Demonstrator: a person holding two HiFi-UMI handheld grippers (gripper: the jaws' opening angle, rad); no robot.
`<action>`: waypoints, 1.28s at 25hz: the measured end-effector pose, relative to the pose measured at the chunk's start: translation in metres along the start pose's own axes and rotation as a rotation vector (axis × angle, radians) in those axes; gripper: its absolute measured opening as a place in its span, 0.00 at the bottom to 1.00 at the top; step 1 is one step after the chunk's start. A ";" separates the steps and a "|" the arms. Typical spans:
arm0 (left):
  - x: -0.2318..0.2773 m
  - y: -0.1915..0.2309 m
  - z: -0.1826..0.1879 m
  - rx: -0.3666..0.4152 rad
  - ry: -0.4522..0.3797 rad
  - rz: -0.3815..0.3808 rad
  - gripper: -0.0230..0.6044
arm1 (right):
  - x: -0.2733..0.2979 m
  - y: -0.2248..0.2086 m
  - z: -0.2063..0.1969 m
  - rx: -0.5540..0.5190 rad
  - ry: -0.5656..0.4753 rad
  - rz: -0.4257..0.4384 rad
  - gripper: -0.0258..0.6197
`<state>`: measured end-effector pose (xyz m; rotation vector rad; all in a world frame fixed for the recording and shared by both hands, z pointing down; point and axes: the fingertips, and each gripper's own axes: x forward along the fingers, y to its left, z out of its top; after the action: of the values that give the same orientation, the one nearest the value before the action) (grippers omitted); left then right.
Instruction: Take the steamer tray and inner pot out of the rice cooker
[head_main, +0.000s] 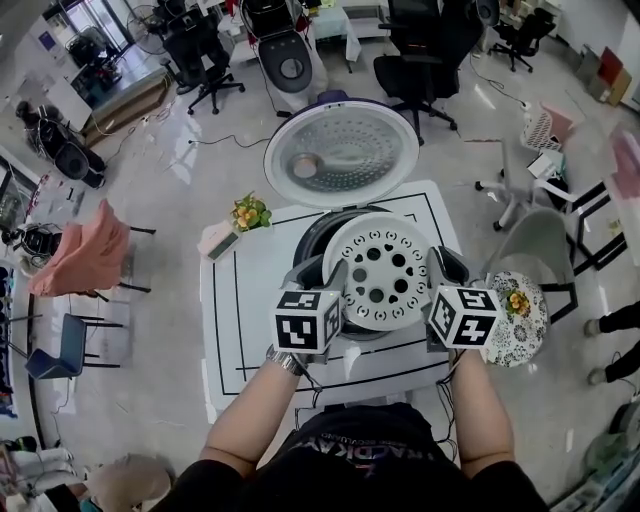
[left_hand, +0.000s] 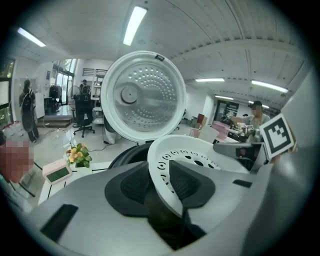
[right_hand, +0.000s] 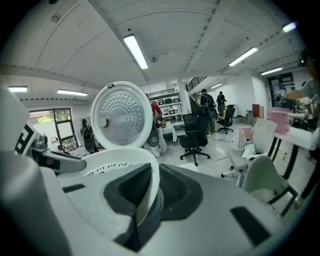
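Note:
The white perforated steamer tray (head_main: 385, 270) sits tilted over the mouth of the black rice cooker (head_main: 312, 238), whose lid (head_main: 342, 155) stands open behind it. My left gripper (head_main: 325, 272) straddles the tray's left rim (left_hand: 200, 150). Its inner pad lies against the inside wall, and a dark gap shows on the outer side. My right gripper (head_main: 440, 262) is shut on the tray's right rim (right_hand: 115, 162), with the thin wall pinched between both pads (right_hand: 132, 185). The tray hides the inner pot.
The cooker stands on a white table (head_main: 225, 320) marked with black lines. A small flower pot (head_main: 251, 212) and a pink device (head_main: 218, 240) sit to the cooker's left. A stool with a patterned cushion (head_main: 520, 310) and a grey chair (head_main: 545, 245) stand at the right.

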<state>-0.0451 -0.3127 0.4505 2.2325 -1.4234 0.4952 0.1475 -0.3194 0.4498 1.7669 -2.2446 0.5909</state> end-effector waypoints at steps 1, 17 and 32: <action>-0.001 0.002 -0.001 -0.017 -0.002 0.011 0.23 | -0.001 0.001 -0.001 0.007 -0.002 0.008 0.12; -0.037 0.021 0.001 -0.168 -0.101 0.105 0.15 | -0.010 0.032 0.008 0.007 -0.020 0.080 0.12; -0.167 0.137 0.000 -0.267 -0.288 0.366 0.13 | 0.003 0.206 0.051 -0.155 -0.119 0.352 0.12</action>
<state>-0.2377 -0.2374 0.3876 1.8918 -1.9357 0.0839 -0.0486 -0.3044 0.3697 1.3773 -2.6281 0.3674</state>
